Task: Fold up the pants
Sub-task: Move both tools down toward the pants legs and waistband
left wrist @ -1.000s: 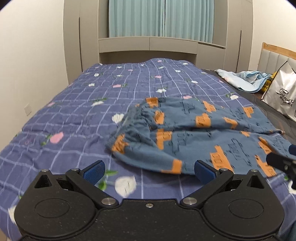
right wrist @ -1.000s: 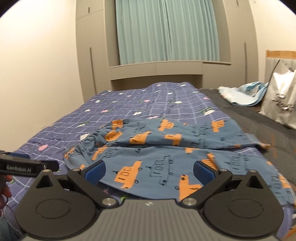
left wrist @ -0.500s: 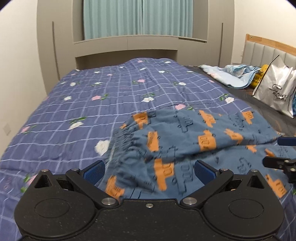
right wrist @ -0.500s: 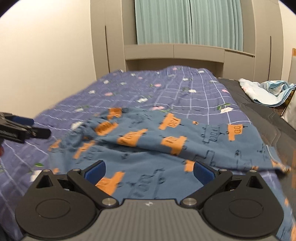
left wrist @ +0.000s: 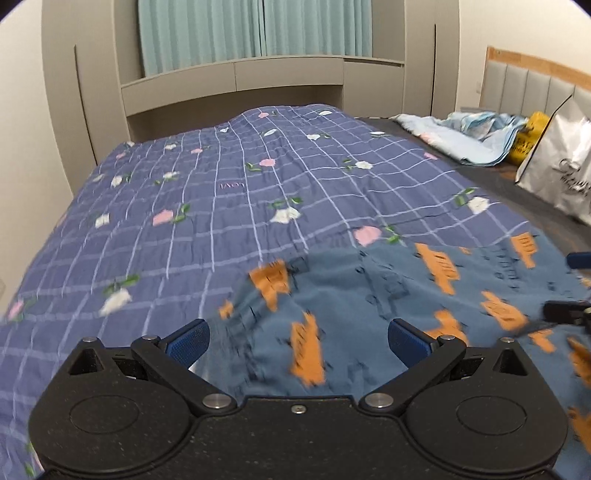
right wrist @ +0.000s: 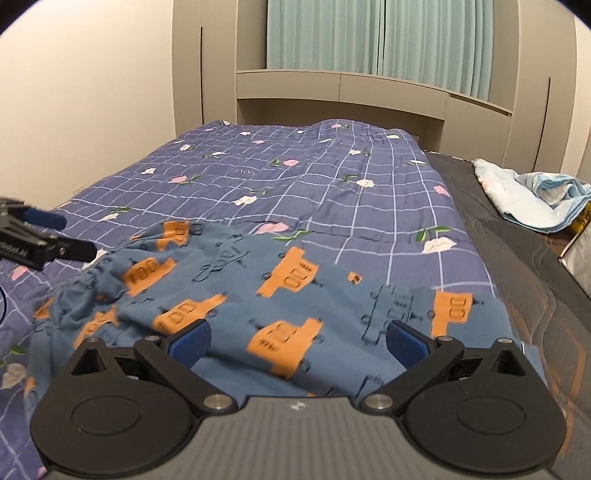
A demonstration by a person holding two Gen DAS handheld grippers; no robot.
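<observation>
Blue pants [left wrist: 388, 302] with orange truck prints lie crumpled on the purple checked quilt [left wrist: 221, 206]; they also show in the right wrist view [right wrist: 258, 295], with the gathered waistband at the left. My left gripper [left wrist: 297, 339] is open and empty, low over the waistband end. My right gripper [right wrist: 295, 341] is open and empty, low over the leg part. The left gripper's fingers [right wrist: 55, 247] show at the left edge of the right wrist view, above the waistband. The right gripper's fingers [left wrist: 569, 312] show at the right edge of the left wrist view.
A light blue bundle of cloth [left wrist: 472, 136] and a white shopping bag [left wrist: 561, 170] lie on the dark mattress at the right, near the headboard [left wrist: 535, 81]. A grey wardrobe and teal curtains [left wrist: 236, 29] stand behind the bed. A wall runs along the left.
Both grippers have moved forward and lower over the pants, which now fill the space between the fingers. Both stay open. The views have swung to the left.
</observation>
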